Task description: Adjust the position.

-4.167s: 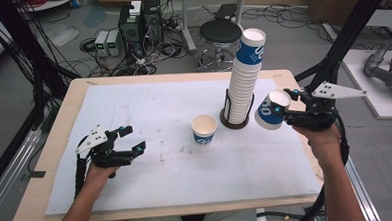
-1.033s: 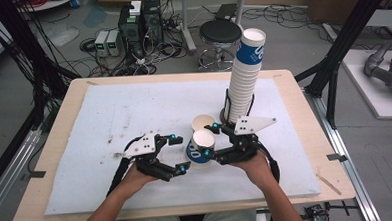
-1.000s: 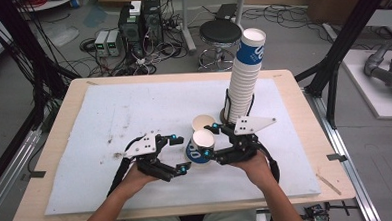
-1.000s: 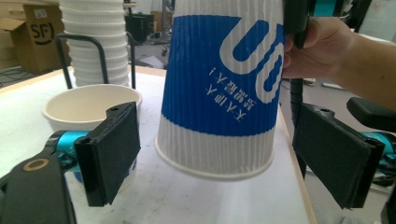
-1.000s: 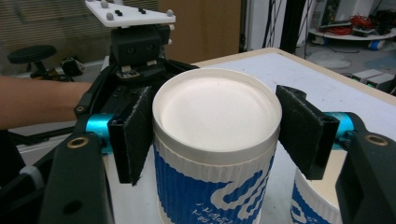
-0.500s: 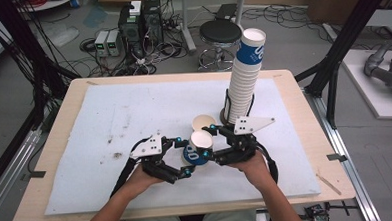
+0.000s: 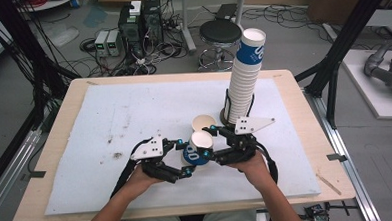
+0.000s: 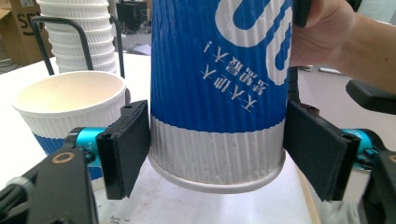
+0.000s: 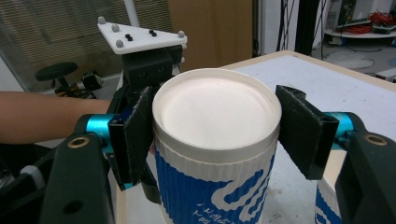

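Note:
A blue and white ribbed paper cup (image 7: 195, 151) hangs tilted above the white mat, held between both grippers. My right gripper (image 7: 210, 144) is shut on its rim end (image 9: 217, 116). My left gripper (image 7: 183, 157) has just been closing, and its pads (image 8: 126, 144) now press the cup's base (image 8: 217, 154) from both sides. A second cup (image 7: 203, 122) of the same kind stands upright just behind, also beside the left jaw (image 8: 70, 107). A tall stack of cups (image 7: 245, 71) stands in a black holder at the back right.
The white mat (image 7: 109, 119) covers a wooden table (image 7: 50, 147) with free room to the left and far side. Beyond the table are a stool (image 7: 220, 32), cables and boxes on the floor. The black wire holder (image 8: 79, 28) stands close behind the upright cup.
My right gripper carried the cup from beside the stack to the table's middle. My left gripper slid right up to it, and its jaws went from wide open to closed on the base.

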Demonstrator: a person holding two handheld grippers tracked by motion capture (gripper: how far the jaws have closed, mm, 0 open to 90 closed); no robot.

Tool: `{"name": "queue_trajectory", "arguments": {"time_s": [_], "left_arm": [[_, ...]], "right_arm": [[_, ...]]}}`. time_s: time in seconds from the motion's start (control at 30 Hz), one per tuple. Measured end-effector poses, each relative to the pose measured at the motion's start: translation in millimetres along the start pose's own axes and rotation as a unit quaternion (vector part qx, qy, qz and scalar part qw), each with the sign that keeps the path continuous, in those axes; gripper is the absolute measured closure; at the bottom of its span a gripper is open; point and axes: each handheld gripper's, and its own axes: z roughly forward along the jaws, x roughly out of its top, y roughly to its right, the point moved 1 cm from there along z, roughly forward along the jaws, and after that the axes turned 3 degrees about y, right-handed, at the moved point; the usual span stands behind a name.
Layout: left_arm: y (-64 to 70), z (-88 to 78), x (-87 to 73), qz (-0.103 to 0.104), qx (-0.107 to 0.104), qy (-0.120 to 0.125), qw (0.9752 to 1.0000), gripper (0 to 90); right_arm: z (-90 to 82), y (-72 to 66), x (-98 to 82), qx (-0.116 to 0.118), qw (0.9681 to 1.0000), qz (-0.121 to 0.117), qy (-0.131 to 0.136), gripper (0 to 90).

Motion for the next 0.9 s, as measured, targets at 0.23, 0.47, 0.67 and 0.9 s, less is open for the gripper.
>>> {"name": "queue_trajectory", "arguments": {"time_s": [0.23, 0.47, 0.67, 0.9], "left_arm": [[1.5, -1.4, 0.6, 0.001, -0.002, -0.010, 0.9999, 29.3], [0.4, -6.7, 5.8, 0.005, -0.007, -0.022, 0.9997, 29.8], [-5.4, -19.2, 12.2, 0.004, -0.003, -0.053, 0.9986, 29.8], [-11.1, -33.4, 26.1, 0.010, 0.006, -0.083, 0.9965, 29.8]], "right_arm": [[1.4, 0.2, -2.1, 0.000, 1.0000, 0.006, -0.003, 31.8], [1.0, -1.6, -0.9, 0.000, 0.9998, 0.012, 0.016, 24.0], [-7.2, -1.6, 3.3, -0.004, 0.9995, 0.004, 0.031, 20.9], [-11.1, -2.8, 5.1, -0.009, 0.9998, -0.018, 0.008, 20.0]]}}
